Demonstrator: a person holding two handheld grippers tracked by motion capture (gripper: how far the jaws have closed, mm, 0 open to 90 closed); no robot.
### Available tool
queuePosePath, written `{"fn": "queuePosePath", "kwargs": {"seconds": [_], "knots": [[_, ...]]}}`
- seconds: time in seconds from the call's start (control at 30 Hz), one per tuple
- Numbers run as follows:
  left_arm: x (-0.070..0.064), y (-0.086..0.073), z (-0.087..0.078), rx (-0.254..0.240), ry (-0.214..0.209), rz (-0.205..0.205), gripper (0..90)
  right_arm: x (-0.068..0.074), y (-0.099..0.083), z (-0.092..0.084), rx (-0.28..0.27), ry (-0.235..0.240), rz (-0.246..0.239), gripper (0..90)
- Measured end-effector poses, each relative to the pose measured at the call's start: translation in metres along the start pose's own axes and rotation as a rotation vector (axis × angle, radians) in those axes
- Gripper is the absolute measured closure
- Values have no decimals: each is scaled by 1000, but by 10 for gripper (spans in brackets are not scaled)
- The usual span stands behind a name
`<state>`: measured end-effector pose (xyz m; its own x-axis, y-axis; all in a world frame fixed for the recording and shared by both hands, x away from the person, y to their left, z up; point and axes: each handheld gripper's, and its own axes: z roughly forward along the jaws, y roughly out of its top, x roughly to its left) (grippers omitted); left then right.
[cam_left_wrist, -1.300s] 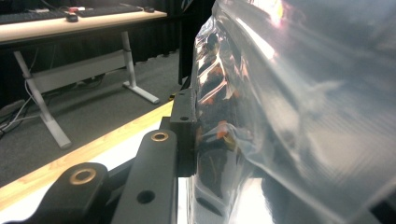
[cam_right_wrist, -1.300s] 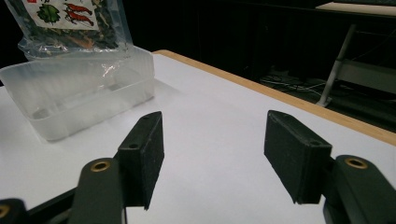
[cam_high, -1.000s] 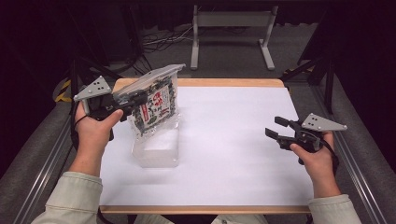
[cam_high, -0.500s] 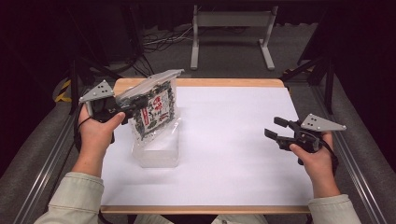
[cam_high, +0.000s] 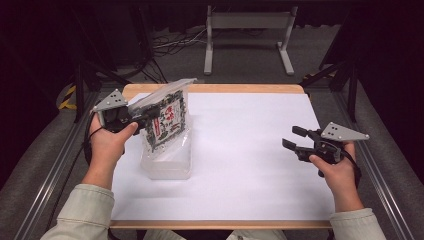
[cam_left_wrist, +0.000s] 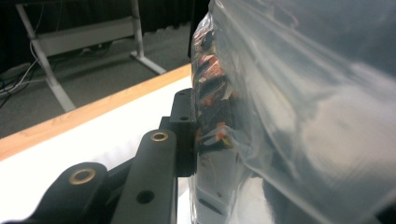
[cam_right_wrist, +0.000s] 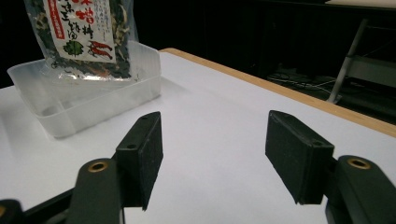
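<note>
Your left gripper (cam_high: 145, 118) is still clamping the seaweed snack bag (cam_high: 167, 122) by its clear top edge, holding it upright with its bottom end inside the clear plastic tray (cam_high: 167, 167) on the bench (cam_high: 250, 150); little has changed since earlier. Your right gripper (cam_high: 296, 139) is staying put, jaws wide, holding nothing.

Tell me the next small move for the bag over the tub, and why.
Probably lower it a little further, then release. The left tool is shut on the food packet, whose bottom edge already dips inside the clear plastic tub, but it stands upright, not lying down. The right tool waits open, apart.
</note>
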<state>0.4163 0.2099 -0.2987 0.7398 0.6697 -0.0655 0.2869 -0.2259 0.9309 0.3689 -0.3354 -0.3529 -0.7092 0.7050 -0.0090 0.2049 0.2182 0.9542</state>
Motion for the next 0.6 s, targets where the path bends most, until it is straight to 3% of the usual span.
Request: {"fn": "queuePosePath", "kwargs": {"seconds": [0.6], "knots": [[0,-17,17,-12,-19,-6,728,0,-1,-1,0,0,2,374]]}}
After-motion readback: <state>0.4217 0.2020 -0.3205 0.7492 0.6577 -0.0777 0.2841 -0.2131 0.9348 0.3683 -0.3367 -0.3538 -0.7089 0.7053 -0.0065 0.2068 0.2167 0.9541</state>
